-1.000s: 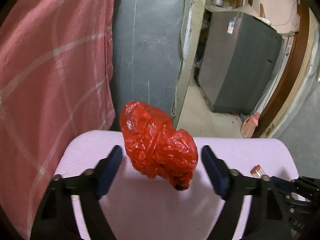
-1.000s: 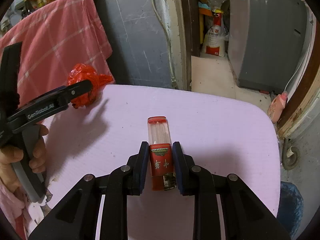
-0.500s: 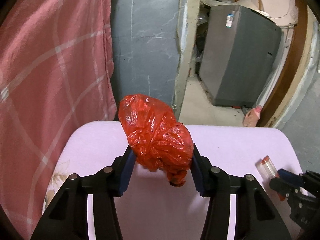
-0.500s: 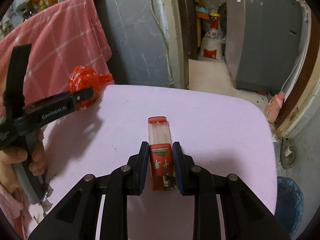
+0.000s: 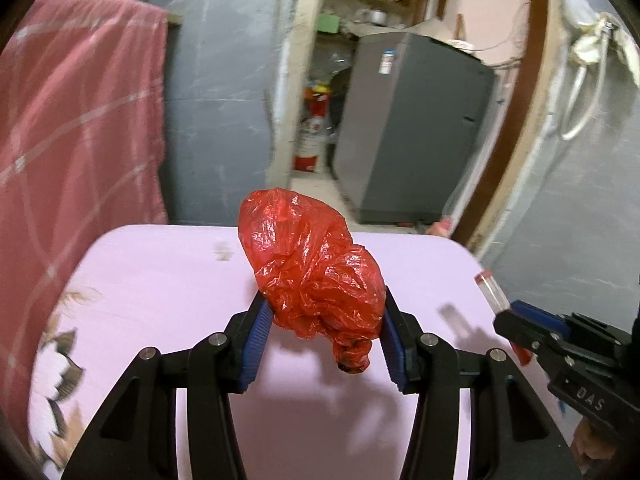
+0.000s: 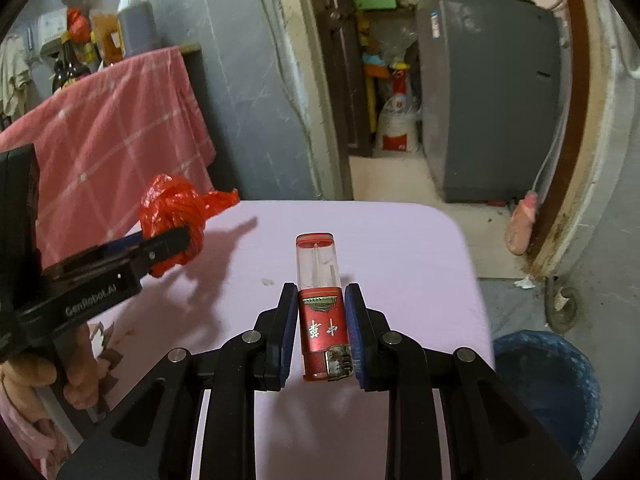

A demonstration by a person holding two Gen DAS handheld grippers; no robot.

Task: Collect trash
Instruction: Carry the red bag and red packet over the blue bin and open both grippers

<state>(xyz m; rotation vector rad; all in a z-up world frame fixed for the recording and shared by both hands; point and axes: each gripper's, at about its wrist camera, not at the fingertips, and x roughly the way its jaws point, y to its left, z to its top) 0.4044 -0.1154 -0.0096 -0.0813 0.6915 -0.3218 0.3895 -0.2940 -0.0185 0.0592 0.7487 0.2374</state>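
The left hand-held gripper is clamped on a red plastic bag; the right hand-held gripper pinches a red lighter above the desk.

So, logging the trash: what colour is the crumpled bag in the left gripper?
Bright red plastic bag, clearest in the left wrist view.

White lettering reading "GenRobot.AI" is showing along the black plastic body of the left gripper, at the left of the right wrist view. "DAS" is standing embossed on the black right gripper (near right of the left wrist view). Two white Chinese characters are sitting on the red and clear plastic lighter, under a small emblem.
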